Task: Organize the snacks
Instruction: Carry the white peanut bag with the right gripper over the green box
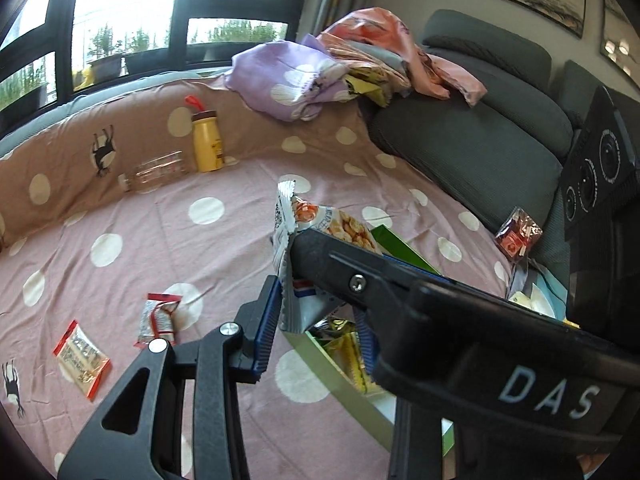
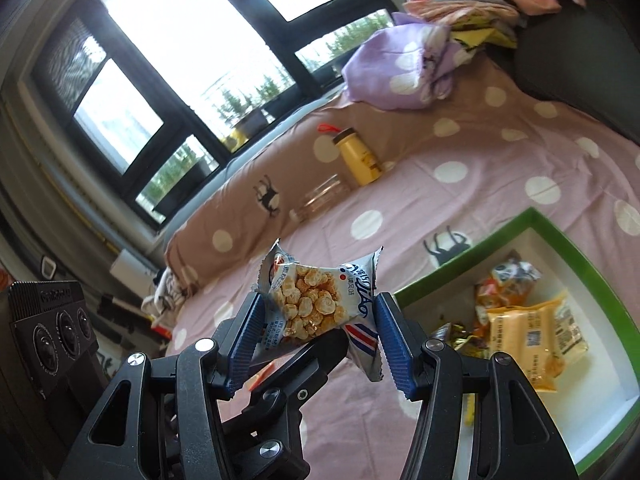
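Blue-padded, both my grippers pinch one snack packet [image 2: 320,300] above the bedspread [image 2: 460,184]: right gripper [image 2: 318,332] on its sides, left gripper [image 1: 286,300] on its edge. Advice: release left first, then carry over the green box [image 2: 500,244]. Only the left view shows two loose packets [image 1: 82,356].

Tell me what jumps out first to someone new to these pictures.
A snack packet printed with puffed balls is held up over the polka-dot bedspread, pinched by both the right gripper and the left gripper. Beside it sits a green-rimmed box with snacks inside, and a yellow bottle stands further back.
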{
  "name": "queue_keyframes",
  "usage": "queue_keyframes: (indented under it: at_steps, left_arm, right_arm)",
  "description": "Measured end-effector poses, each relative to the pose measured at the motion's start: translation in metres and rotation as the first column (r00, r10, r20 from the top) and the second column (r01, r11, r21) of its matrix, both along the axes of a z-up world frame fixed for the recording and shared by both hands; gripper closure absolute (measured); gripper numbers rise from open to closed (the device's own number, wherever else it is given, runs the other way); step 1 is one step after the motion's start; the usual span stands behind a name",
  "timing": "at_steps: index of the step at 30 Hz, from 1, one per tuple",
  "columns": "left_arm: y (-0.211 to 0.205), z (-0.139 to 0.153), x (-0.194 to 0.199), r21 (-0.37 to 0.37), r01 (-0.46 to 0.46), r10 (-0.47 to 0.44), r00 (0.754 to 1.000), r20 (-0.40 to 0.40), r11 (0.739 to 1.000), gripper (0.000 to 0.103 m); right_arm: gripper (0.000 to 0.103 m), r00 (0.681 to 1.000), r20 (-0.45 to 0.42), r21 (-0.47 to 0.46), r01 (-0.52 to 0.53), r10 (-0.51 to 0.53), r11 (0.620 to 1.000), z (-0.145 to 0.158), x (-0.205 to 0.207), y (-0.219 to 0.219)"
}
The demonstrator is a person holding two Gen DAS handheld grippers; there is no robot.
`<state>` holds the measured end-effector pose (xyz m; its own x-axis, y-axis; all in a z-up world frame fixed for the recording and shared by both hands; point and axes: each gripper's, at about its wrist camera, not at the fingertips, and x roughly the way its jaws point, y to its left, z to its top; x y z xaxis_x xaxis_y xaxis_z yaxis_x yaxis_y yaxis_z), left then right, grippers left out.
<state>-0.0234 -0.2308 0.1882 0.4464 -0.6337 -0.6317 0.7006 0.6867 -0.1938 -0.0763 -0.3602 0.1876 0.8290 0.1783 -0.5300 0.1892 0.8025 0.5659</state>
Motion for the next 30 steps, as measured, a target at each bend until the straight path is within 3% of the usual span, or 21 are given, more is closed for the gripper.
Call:
queue_keyframes:
  at_steps: [9,13,30]
  left_arm:
    - [-0.044,-0.015,-0.003,0.041,0.078,-0.077,0.997,-0.032,0.996,0.069]
    - [-0.057,-0.024,0.005,0.032,0.105,-0.101,0.990,-0.103,0.994,0.069]
    - [-0.087,-0.065,0.016,0.068,0.141,-0.121,0.962,-0.244,0.988,0.069]
  right_arm:
    - [0.043,0.995,-0.049,0.059,0.084,-0.082,0.995,-0.019,-0.008,-0.041]
    - [0.043,0.990,-0.088,0.076,0.119,-0.112,0.990,-0.029,-0.009,-0.055]
    - [0.043,0.952,-0.260,0.108,0.193,-0.160,0.975,-0.069,-0.001,-0.083]
